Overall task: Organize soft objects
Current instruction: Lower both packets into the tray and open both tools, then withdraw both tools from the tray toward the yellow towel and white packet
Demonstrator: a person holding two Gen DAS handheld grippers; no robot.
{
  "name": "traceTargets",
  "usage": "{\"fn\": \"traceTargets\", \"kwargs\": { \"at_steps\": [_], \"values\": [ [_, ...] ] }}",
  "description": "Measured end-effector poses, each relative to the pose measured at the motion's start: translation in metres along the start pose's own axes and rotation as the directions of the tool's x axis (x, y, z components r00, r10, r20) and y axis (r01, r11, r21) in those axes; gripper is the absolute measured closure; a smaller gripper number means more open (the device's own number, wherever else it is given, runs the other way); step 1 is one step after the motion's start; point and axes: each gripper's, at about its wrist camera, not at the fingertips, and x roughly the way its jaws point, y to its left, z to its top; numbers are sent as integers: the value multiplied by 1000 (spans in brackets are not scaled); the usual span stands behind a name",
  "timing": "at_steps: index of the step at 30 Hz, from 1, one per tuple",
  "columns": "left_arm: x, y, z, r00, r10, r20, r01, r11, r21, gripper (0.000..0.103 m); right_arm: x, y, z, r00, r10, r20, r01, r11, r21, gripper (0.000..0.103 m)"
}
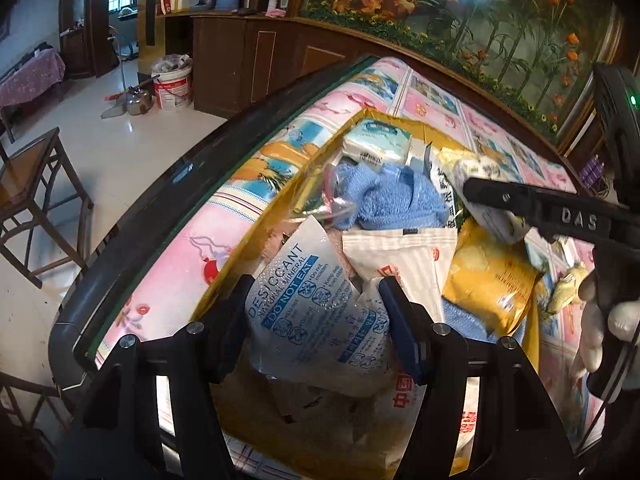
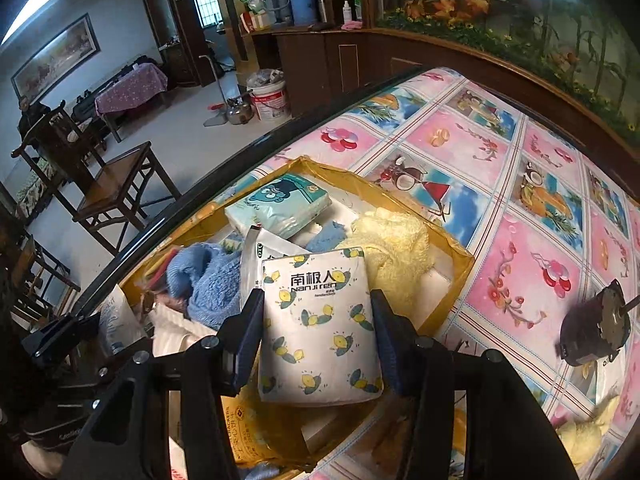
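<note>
A yellow-taped cardboard box (image 1: 280, 196) (image 2: 460, 260) on the patterned table holds soft items: a blue towel (image 1: 396, 200) (image 2: 212, 280), a teal tissue pack (image 1: 380, 140) (image 2: 280, 204), a yellow towel (image 2: 392, 248) and a yellow packet (image 1: 488, 284). My left gripper (image 1: 316, 304) is shut on a white desiccant bag (image 1: 304, 304) over the box. My right gripper (image 2: 318, 320) is shut on a white lemon-print tissue pack (image 2: 320, 328) above the box; it also shows in the left wrist view (image 1: 492, 200).
The table (image 2: 500, 184) has a pink and blue picture cloth. A dark small motor-like object (image 2: 596, 328) and a yellow plush piece (image 2: 580, 436) lie on it at right. Wooden chairs (image 2: 116, 188), a white bucket (image 2: 270, 100) and a kettle stand on the floor left.
</note>
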Motion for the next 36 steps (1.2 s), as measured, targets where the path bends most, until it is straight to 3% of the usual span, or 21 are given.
{"fn": "traceTargets", "kwargs": {
  "at_steps": [3, 8, 14, 18, 20, 22, 27, 36],
  "values": [
    [1, -4, 0, 1000, 17, 11, -17, 1000, 16, 37, 5, 2, 2, 1000, -30, -5, 29, 999, -17, 52],
    [-5, -1, 2, 1000, -21, 2, 21, 999, -32, 37, 3, 8, 2, 1000, -23, 8, 24, 998, -49, 49],
    [-32, 3, 5, 995, -62, 75, 67, 996, -61, 37, -22, 12, 6, 997, 15, 79, -10, 999, -53, 36],
    [-48, -5, 6, 994, -23, 108, 27, 999, -31, 37, -46, 13, 6, 991, 28, 133, -23, 999, -44, 36],
    [-56, -13, 5, 991, 36, 131, -35, 999, -8, 37, -57, 10, 4, 987, 37, 154, -33, 999, -27, 36],
    [-63, -23, 4, 986, 89, 143, -94, 995, 23, 37, -70, 4, -1, 983, 61, 171, -62, 998, -2, 36],
    [-79, -47, -4, 984, 74, 163, -90, 991, 97, 37, -96, -26, -22, 976, 82, 204, -101, 991, 84, 36],
    [-87, -99, -19, 990, 45, 137, -73, 974, 212, 37, -131, -97, -73, 974, -25, 226, -22, 978, 207, 36]
  ]
}}
